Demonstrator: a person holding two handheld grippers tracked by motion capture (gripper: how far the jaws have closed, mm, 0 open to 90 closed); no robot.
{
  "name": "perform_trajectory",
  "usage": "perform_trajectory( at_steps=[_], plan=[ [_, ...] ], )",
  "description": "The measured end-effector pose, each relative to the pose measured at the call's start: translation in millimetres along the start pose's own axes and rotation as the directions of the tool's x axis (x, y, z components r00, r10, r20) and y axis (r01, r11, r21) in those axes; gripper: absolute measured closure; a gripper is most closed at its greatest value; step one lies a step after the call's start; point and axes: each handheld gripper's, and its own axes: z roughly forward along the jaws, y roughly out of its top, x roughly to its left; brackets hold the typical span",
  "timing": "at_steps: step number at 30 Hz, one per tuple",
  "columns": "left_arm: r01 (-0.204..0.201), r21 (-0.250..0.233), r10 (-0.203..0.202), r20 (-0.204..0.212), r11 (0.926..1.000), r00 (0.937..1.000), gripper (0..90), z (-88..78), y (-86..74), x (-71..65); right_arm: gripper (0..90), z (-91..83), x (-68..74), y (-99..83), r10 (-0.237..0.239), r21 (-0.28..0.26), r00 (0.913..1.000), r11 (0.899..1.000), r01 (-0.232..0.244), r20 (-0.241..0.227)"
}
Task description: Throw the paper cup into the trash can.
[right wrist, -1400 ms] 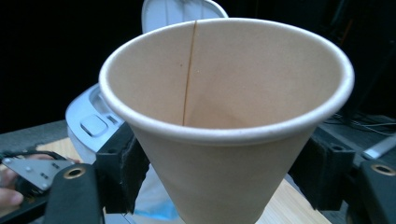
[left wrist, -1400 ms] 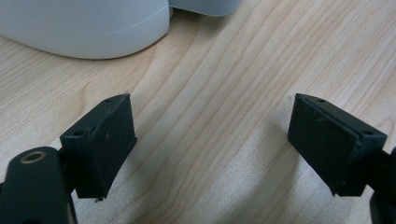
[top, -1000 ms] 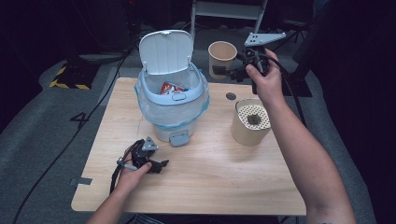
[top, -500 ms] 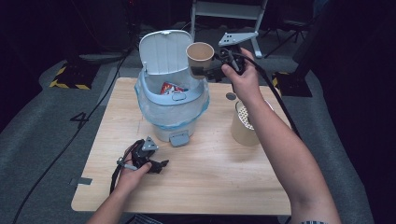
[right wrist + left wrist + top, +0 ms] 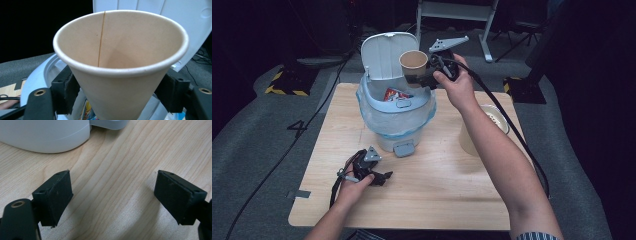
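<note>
Above open bin (image 5: 394,117), right tongs (image 5: 424,77) clamp paper cup (image 5: 413,62); raised lid (image 5: 384,52) behind; left tongs (image 5: 379,177) apart.

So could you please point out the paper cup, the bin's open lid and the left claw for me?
paper cup (image 5: 120,72): right gripper view, outer wall below the rim.
bin lid (image 5: 382,52): high view, inner face.
left claw (image 5: 112,200): left gripper view, midway between its fingertips.

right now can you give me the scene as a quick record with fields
held item: paper cup, upright, empty
right gripper: shut on the cup, over the bin
bin: pale blue, lid raised, liner fitted, a red wrapper inside
left gripper: open, low over the table
second cup: on the table, partly behind the right forearm
</note>
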Motion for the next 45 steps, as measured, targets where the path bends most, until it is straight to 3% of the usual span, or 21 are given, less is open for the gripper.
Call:
perform_trajectory(
  at_steps=[7,16,18,19,21,24,30,37,41,45],
  plan=[
    [0.0,0.001,0.0,0.001,1.0,1.0,15.1,-0.1,0.0,0.0,27.7,12.0,-2.5,-1.2,0.011,0.058,0.9996,0.998,-0.012,0.026],
    [0.0,0.001,0.0,0.0,1.0,1.0,15.1,-0.1,0.0,0.0,25.7,25.3,1.0,-3.8,0.007,0.104,1.0,0.995,-0.007,0.002],
    [0.0,0.001,0.0,0.002,1.0,1.0,15.2,0.1,-0.1,-0.1,13.9,27.7,2.7,-5.0,-0.029,0.088,0.9995,0.996,0.03,-0.01],
    [0.0,0.001,0.0,0.002,1.0,1.0,15.3,0.1,-0.1,-0.1,12.5,28.0,3.7,-5.4,-0.049,0.085,0.9987,0.995,0.05,-0.013],
    [0.0,0.0,0.0,0.002,1.0,1.0,15.3,0.1,-0.1,-0.1,18.3,27.5,6.8,-5.9,-0.087,0.061,0.9957,0.994,0.089,-0.03],
    [0.0,0.0,0.0,0.002,1.0,1.0,15.3,0.1,-0.1,-0.2,16.3,24.6,10.8,-4.3,-0.101,0.032,0.9946,0.994,0.102,-0.022],
    [0.001,0.0,-0.001,0.002,1.0,1.0,15.3,0.1,-0.1,-0.2,17.5,7.1,15.4,3.2,-0.106,-0.034,0.9943,0.994,0.106,0.001],
    [0.001,0.0,-0.001,0.002,1.0,1.0,15.2,0.1,-0.1,-0.2,19.9,-23.6,14.0,5.5,-0.09,-0.055,0.9948,0.994,0.093,0.048],
    [0.001,0.0,-0.001,0.003,1.0,1.0,15.3,0.0,-0.1,-0.1,23.7,-47.4,13.8,2.2,-0.088,-0.026,0.9913,0.996,0.091,0.098],
    [0.001,0.0,-0.001,0.004,1.0,1.0,15.3,0.0,-0.1,-0.1,26.2,-74.9,14.2,-3.7,-0.049,-0.01,0.9904,0.999,0.051,0.129]
  ],
)
